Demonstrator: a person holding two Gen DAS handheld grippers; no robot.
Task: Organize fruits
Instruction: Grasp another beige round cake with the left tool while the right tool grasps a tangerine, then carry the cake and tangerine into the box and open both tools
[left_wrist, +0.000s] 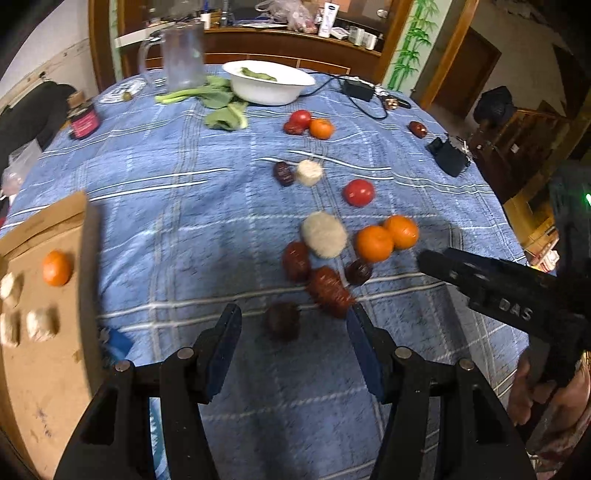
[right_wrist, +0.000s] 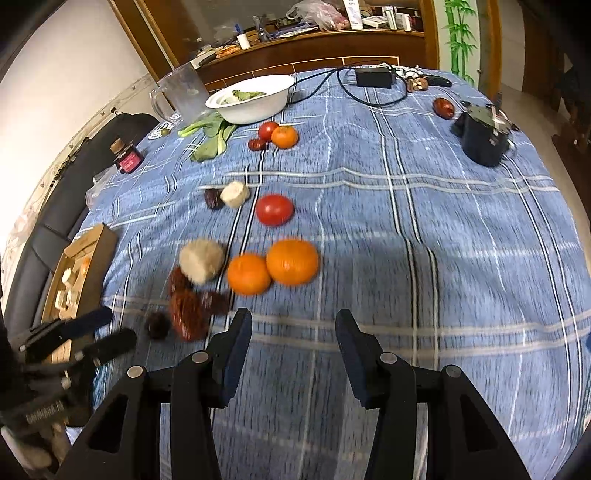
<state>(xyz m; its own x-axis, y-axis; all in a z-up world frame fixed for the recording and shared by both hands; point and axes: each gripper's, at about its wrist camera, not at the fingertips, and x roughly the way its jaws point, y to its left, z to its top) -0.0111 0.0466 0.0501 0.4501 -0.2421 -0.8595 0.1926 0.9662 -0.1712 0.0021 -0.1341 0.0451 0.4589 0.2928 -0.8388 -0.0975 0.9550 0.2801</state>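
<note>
My left gripper (left_wrist: 293, 317) is open low over the blue checked cloth. A dark date (left_wrist: 282, 321) lies on the cloth between its fingertips, clear of both pads. Just beyond lie red dates (left_wrist: 328, 291), a pale fuzzy lump (left_wrist: 324, 234), two oranges (left_wrist: 373, 243) and a tomato (left_wrist: 358, 192). At the left, a cardboard box (left_wrist: 48, 369) holds an orange (left_wrist: 56, 268) and pale pieces (left_wrist: 40, 325). My right gripper (right_wrist: 292, 317) is open and empty, with the two oranges (right_wrist: 291, 262) ahead of it. It also shows at the right of the left wrist view, right gripper (left_wrist: 480, 280).
At the far end stand a white bowl (left_wrist: 269, 83), a clear jug (left_wrist: 184, 55), leafy greens (left_wrist: 218, 99) and a dark jar (left_wrist: 84, 122). A tomato, orange and date cluster (left_wrist: 310, 123) sits mid-table. A power adapter with cable (right_wrist: 373, 77) and a black device (right_wrist: 484, 136) lie right.
</note>
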